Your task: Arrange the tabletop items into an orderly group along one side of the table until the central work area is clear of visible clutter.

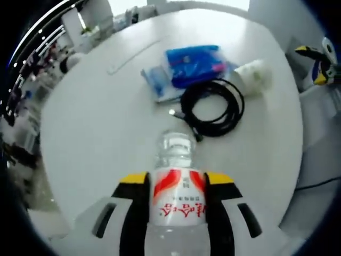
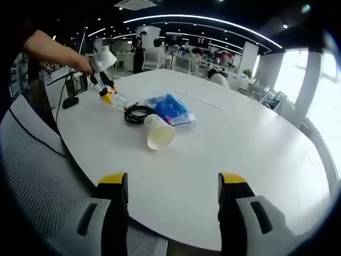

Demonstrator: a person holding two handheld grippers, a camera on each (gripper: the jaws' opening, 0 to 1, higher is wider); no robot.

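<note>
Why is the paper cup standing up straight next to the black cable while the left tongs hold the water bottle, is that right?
Not quite. The paper cup isn't standing; the right gripper view shows it lying on its side, mouth toward the camera, beside the black cable. The rest is right: the left tongs hold the water bottle.

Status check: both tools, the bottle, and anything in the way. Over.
Left tool shut on water bottle. Right tool open, empty. Black cable, tipped paper cup, blue packets clutter centre.
</note>
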